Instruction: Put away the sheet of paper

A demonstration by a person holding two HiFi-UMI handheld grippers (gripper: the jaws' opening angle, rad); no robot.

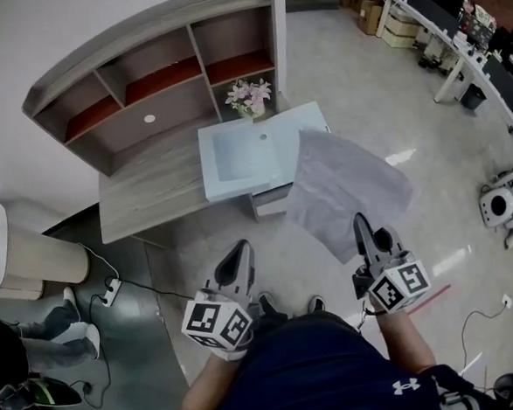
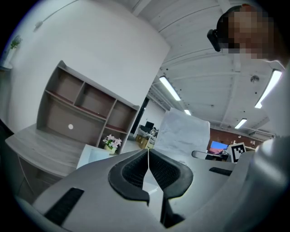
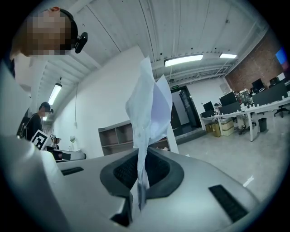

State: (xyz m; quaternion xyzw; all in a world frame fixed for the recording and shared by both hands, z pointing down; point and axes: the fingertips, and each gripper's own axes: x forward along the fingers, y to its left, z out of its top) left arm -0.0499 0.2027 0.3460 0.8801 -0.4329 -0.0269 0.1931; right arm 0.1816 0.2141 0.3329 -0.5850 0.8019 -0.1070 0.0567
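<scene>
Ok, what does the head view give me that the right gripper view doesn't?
Only the head view: the pale blue tray on the desk, the power strip on the floor, and the whole sheet of paper held up in the air. Only the right gripper view: the right gripper shut on the sheet's lower edge, and the ceiling lights. Both: the sheet, that gripper and the shelf unit.

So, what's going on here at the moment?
A person stands in front of a desk with a gripper in each hand. The right gripper is clamped on one edge of the sheet of paper and holds it in the air, close to the pale blue tray on the desk. The left gripper is shut and empty. The paper is not yet put away.
</scene>
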